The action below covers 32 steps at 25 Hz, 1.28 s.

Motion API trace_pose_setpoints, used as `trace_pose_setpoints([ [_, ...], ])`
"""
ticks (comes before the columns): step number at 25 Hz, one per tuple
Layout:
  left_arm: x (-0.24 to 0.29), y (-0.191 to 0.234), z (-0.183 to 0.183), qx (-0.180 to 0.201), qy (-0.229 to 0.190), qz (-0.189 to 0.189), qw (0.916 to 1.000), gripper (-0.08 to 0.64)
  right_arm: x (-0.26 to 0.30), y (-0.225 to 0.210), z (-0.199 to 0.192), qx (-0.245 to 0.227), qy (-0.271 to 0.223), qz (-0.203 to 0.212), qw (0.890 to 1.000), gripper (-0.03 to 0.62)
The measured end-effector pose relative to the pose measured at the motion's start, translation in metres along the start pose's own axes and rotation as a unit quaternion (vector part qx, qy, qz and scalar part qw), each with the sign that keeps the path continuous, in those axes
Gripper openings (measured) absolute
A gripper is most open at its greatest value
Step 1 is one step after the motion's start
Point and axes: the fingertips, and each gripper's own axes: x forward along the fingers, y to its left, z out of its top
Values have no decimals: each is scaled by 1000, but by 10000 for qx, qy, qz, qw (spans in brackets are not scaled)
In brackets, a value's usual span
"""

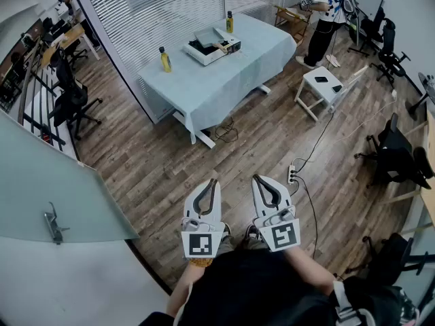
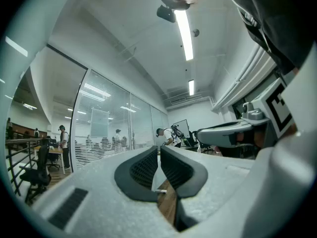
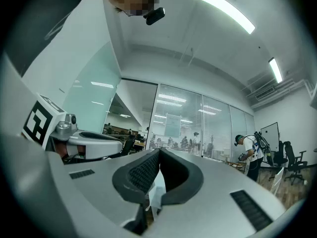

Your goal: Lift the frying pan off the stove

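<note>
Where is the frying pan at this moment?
In the head view, the frying pan sits on the stove at upper centre, on the blue-clothed table, with a yellow bottle to its left and a second bottle just beyond it.

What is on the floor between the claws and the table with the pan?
Only wood floor and a cable by the table leg, seen in the head view.

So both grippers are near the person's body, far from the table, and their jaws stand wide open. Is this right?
Not quite. The left gripper and the right gripper are shut and empty, not wide open, as each gripper's own view shows. The rest holds: in the head view both are far from the table.
</note>
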Motion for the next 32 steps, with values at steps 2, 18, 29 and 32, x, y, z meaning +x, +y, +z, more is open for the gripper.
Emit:
trace_pose_setpoints([
  [2,-2,4,-6,-351,146,70,9993,32,3,5,1,176,-29,70,9998,2],
  [18,22,57,-32,-540,27,-137,9984,32,59,20,-24,288,370,-31,9989,3],
  [29,64,64,-64,-524,447,34,9976,32,96,-24,-48,543,424,97,9976,3],
  [32,90,63,-66,-514,553,148,9970,32,111,-47,-62,619,523,242,9964,3],
])
